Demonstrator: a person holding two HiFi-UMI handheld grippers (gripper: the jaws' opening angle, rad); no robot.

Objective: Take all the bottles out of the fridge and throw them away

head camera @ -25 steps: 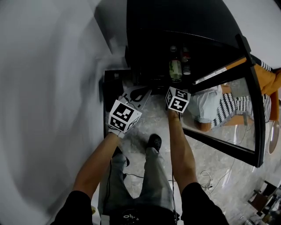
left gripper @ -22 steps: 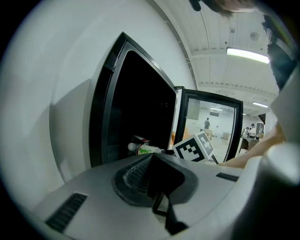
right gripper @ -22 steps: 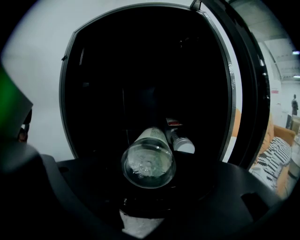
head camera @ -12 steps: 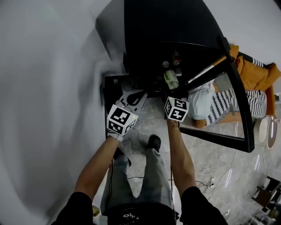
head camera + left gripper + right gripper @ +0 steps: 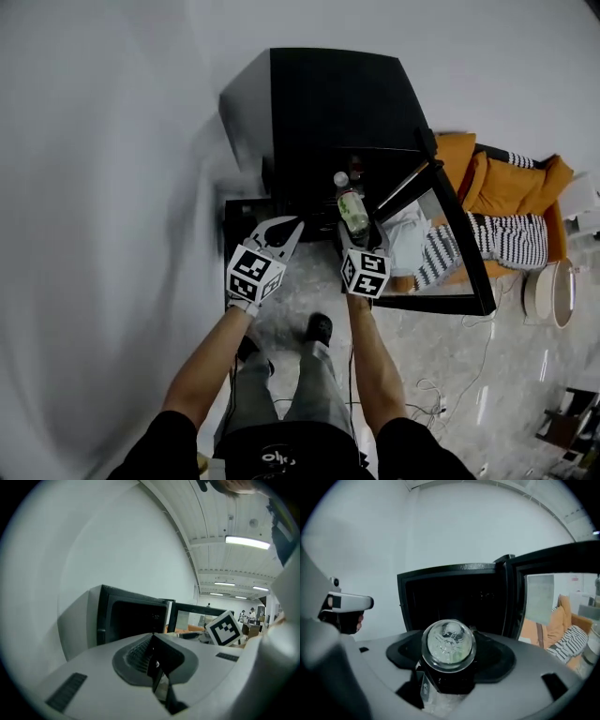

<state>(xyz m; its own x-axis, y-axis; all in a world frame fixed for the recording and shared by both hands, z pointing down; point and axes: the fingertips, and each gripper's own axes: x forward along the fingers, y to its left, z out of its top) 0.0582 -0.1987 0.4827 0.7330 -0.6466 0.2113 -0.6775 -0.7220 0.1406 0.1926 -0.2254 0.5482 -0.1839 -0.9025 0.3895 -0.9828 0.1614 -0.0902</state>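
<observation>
A black fridge [image 5: 328, 112] stands against the white wall with its glass door [image 5: 450, 248] swung open to the right. My right gripper [image 5: 356, 234] is shut on a clear bottle with a white cap and green label [image 5: 352, 208], held just outside the fridge opening. In the right gripper view the bottle's round clear end [image 5: 448, 641] fills the space between the jaws, facing the dark fridge interior [image 5: 450, 602]. My left gripper [image 5: 281, 230] hangs beside it to the left, shut with nothing in it [image 5: 152, 653]. The inside of the fridge is too dark to make out.
An orange sofa with a striped cushion [image 5: 506, 192] stands behind the open door. A round pale tub [image 5: 548, 292] sits on the floor at the right, and cables [image 5: 441, 394] lie on the stone floor. A low black box [image 5: 239, 220] sits left of the fridge.
The right gripper has drawn the bottle out of the fridge and back toward me. Both grippers have pulled away from the fridge, and the view takes in the whole fridge.
</observation>
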